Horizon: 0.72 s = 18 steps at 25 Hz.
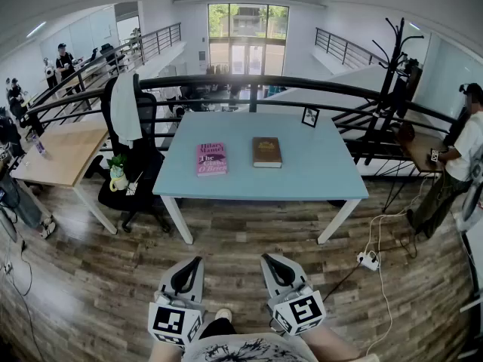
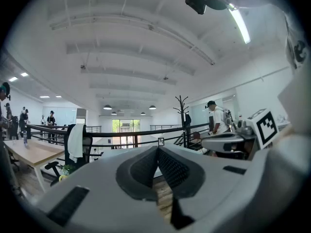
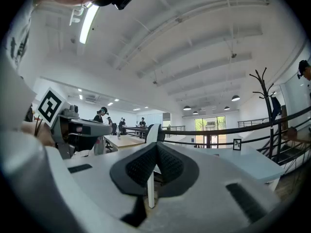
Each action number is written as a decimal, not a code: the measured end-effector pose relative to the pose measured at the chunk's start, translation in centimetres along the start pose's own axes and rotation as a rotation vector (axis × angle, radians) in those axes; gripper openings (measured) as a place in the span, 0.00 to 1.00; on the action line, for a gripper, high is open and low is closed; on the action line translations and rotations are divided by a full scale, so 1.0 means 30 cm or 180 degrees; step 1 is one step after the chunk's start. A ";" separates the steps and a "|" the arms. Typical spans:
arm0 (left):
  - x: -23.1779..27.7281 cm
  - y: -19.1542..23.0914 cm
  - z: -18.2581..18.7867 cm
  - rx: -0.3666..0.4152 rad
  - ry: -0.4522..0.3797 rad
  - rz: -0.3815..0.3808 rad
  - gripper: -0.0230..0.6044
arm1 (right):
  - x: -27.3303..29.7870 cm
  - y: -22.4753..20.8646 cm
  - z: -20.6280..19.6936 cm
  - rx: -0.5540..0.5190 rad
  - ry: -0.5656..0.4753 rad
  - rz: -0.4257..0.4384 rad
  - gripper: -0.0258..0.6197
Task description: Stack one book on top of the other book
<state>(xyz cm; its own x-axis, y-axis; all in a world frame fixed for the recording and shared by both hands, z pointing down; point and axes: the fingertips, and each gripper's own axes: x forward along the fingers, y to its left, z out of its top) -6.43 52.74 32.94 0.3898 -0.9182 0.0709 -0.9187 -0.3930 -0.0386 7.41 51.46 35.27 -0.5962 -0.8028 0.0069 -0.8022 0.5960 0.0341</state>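
Two books wait flat on a pale blue table (image 1: 302, 173), toward its middle. The pink book (image 1: 212, 158) lies to the left and the brown book (image 1: 266, 151) to the right, with bare tabletop between them. The left gripper (image 1: 198, 261) and right gripper (image 1: 266, 258) are held level over the wooden floor (image 1: 249, 232), well short of the table's near edge. Each has its jaws pressed together and grips nothing.

The likely trouble is the pickup. A book lying flat offers only a thin edge, so a jaw could skid over the cover and shove it toward the picture frame (image 1: 310, 116) at the far side. A pinch at one corner could let the pages sag open.

The pink cover carries large pale lettering. The brown one is dark with a faint title panel. Both look about the same size.
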 end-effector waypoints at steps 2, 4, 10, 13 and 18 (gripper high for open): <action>0.007 0.000 -0.002 -0.0002 -0.0005 0.0006 0.05 | 0.004 -0.006 -0.003 -0.0011 0.0005 0.0005 0.03; 0.015 -0.002 -0.003 -0.0004 -0.0010 -0.0002 0.05 | 0.007 -0.014 -0.004 -0.0015 0.0000 0.0005 0.03; 0.045 -0.014 -0.004 -0.0073 -0.0028 -0.0047 0.05 | 0.019 -0.047 -0.011 0.0029 0.0015 -0.0031 0.03; 0.057 -0.008 -0.017 -0.0085 -0.0006 -0.0044 0.05 | 0.030 -0.073 -0.026 0.0163 0.0030 -0.0121 0.03; 0.092 0.047 -0.058 -0.0148 0.0050 -0.0030 0.05 | 0.093 -0.100 -0.076 0.0290 0.0133 -0.0193 0.03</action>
<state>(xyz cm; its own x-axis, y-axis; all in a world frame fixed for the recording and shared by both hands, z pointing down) -6.74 49.74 34.82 0.3977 -0.9134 0.0868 -0.9171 -0.3985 0.0085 8.23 47.39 37.47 -0.5462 -0.8362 0.0493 -0.8374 0.5437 -0.0552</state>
